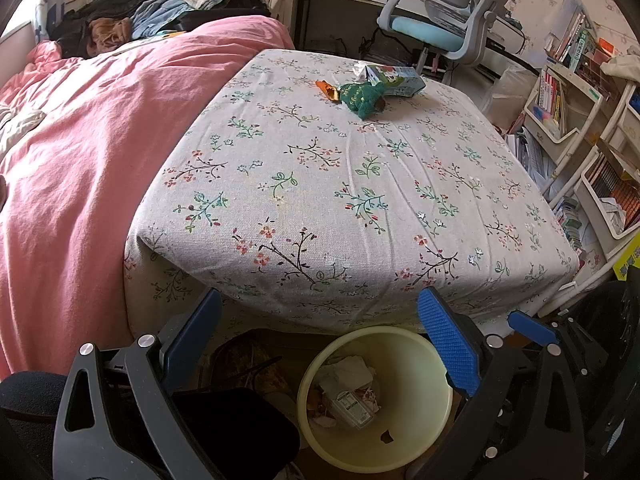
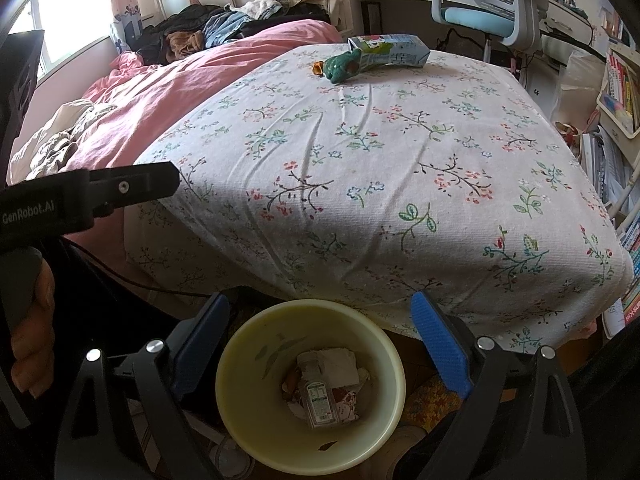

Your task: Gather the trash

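A pale yellow bin (image 1: 416,396) (image 2: 248,400) stands on the floor against the table's near edge. It holds crumpled paper, wrappers and a small plastic bottle (image 2: 320,402). At the far end of the floral table (image 1: 320,184) (image 2: 380,168) lie a green crumpled bag (image 1: 362,98) (image 2: 340,65), an orange wrapper (image 1: 327,90) (image 2: 318,67), a printed carton (image 1: 396,79) (image 2: 390,52) and a white tissue (image 1: 360,69). My left gripper (image 1: 322,340) hangs open just left of the bin, holding nothing. My right gripper (image 2: 320,340) hangs open and empty over the bin.
A bed with a pink blanket (image 1: 80,152) and a pile of clothes (image 1: 140,20) flanks the table's left side. A blue desk chair (image 1: 436,20) stands behind. White shelves of books (image 1: 560,112) and a plastic bag (image 1: 508,92) crowd the right. A hand (image 2: 32,340) holds the left gripper.
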A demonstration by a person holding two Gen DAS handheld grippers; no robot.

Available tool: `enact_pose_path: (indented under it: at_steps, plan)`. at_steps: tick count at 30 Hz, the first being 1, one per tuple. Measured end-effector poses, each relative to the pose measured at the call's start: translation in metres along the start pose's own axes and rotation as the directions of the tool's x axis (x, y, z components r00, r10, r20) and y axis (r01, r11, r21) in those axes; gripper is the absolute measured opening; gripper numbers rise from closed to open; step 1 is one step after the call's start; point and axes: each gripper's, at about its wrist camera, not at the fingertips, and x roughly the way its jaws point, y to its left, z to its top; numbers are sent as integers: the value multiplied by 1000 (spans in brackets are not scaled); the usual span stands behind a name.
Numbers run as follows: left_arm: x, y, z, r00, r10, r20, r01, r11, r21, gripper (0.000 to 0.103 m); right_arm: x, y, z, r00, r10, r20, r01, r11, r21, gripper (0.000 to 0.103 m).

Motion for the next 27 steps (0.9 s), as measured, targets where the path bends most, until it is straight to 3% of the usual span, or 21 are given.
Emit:
enact_pose_path:
  at_steps: [27]
  plan:
    - [2,-2,-2,1000,-3,-9,3,1000,-4,95,1,2,-1,1000,1,-4,-1,1000,-5,89]
